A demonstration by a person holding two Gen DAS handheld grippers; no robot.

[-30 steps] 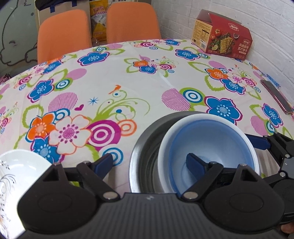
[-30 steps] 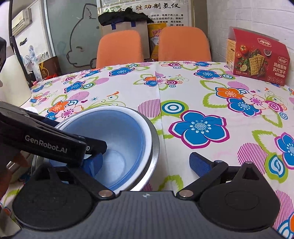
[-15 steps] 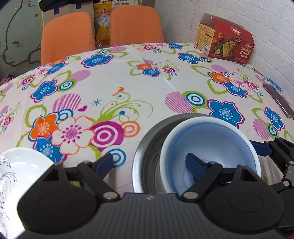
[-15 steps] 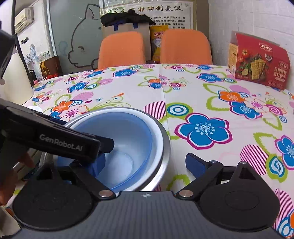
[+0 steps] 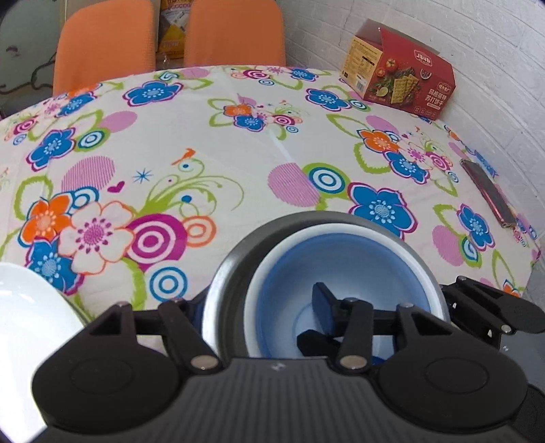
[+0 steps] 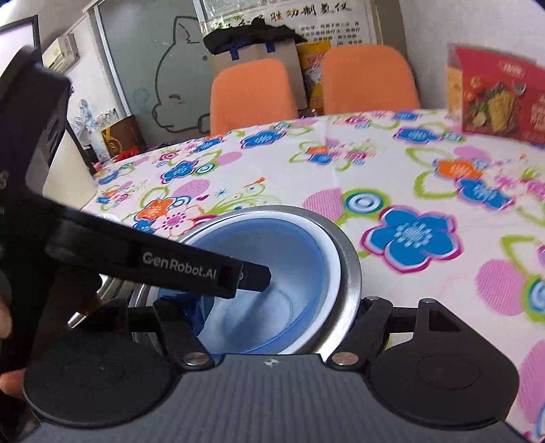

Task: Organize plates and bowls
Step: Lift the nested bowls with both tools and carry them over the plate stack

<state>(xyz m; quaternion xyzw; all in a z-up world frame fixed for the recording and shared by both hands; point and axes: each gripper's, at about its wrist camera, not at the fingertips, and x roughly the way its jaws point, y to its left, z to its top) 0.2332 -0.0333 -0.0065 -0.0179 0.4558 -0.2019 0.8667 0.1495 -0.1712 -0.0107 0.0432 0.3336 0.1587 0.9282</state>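
Note:
A blue bowl with a white rim (image 5: 340, 265) (image 6: 272, 245) sits nested inside a steel bowl (image 5: 231, 259) (image 6: 347, 272) above the flowered tablecloth. My left gripper (image 5: 259, 303) clamps the stack's left wall, one finger inside the blue bowl and the other hidden outside the steel one. My right gripper (image 6: 272, 306) clamps the opposite wall the same way, and its black fingers (image 5: 483, 306) show at the right of the left wrist view. The left gripper's arm (image 6: 177, 265) crosses the right wrist view. A white plate (image 5: 30, 306) lies at the near left.
A red cracker box (image 5: 398, 85) (image 6: 494, 98) stands at the far right by the brick wall. A phone (image 5: 490, 194) lies near the table's right edge. Two orange chairs (image 5: 235, 30) stand behind the table. A hand (image 6: 6, 385) shows at the left edge.
Both grippers have narrowed onto the walls of the nested bowls. The bowls now fill more of both views, and the right view has tilted, with the table blurred behind them.

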